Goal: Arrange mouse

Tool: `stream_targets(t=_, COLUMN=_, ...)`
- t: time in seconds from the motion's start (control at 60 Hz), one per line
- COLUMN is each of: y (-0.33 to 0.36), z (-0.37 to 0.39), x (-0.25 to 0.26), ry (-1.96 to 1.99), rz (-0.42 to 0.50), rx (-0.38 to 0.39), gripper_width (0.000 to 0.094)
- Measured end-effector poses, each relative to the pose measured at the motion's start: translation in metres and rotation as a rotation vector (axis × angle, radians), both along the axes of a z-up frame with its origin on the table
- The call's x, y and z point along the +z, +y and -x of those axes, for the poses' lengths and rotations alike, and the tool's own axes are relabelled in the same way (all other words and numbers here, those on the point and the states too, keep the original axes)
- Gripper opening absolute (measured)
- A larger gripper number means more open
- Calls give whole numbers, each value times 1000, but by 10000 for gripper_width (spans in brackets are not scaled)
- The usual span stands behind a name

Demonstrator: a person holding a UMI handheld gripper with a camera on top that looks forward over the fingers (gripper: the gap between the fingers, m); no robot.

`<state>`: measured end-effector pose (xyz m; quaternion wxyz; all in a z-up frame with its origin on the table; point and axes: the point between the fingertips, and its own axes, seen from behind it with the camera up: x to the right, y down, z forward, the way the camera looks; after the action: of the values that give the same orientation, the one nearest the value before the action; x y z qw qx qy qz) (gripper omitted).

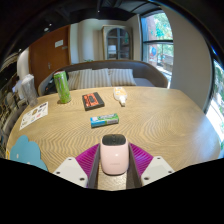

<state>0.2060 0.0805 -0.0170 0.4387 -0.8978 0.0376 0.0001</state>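
Seemingly mid-task, the tool [113, 168] has its purple pads closed against the pink-and-white mouse [113, 156], held above the tabletop [150, 115], with placement still ahead

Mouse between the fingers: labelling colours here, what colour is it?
Pale pink mouse, dark band at its top; gripper view.

My fingers [78, 166] hide the mouse's [113, 157] lower sides. At the table's [160, 115] left edge, a blue thing [26, 153] is cut off; the papers' [33, 115] print is unreadable.
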Motion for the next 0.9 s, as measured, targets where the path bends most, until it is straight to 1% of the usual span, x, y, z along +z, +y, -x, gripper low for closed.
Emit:
stream_targets(t=0.05, y=-2, z=0, x=1, ry=12, rz=-10, rx=-24, gripper_width=533)
stream_targets(t=0.083, y=-3, z=1, x=1, ry=-5, rz=-11, rx=-19, gripper_width=516)
stream_targets(t=0.183, y=-2, z=-1, x=-1, ry=10, rz=44, rx=-46, gripper_width=474)
stream_targets(t=0.283, y=-3, z=-1, x=1, ry=22, rz=85, rx=-77, gripper_width=398)
stream_targets(t=0.35, y=-10, z=10, x=8, ry=61, rz=109, rx=-101, gripper_width=388)
stream_targets(t=0.383, y=-12, z=20, x=21, ry=76, rz=89, rx=-104, gripper_width=387)
stream_targets(t=0.45, y=-14, z=48, x=62, ry=52, rz=19, rx=-94, gripper_width=385)
stream_targets(t=0.533, y=-24, z=105, x=113, ry=51, rz=-91, rx=-94, gripper_width=385)
stream_targets(t=0.567, y=-25, z=133, x=128, ry=73, rz=-118, rx=-72, gripper_width=387)
stream_targets(t=0.6, y=-32, z=166, x=131, ry=70, rz=-137, rx=-38, gripper_width=386)
stream_targets(t=0.65, y=-46, z=209, x=132, ry=34, rz=-138, rx=14, gripper_width=385)
stream_targets(t=0.7, y=-54, z=247, x=113, ry=9, rz=-118, rx=57, gripper_width=387)
stream_targets(t=0.817, y=-66, z=302, x=57, ry=41, rz=-30, rx=87, gripper_width=393)
stream_targets(t=0.867, y=-70, z=310, x=33, ry=32, rz=-2, rx=87, gripper_width=407)
stream_targets(t=0.9, y=-70, z=312, x=27, ry=22, rz=20, rx=89, gripper_width=418)
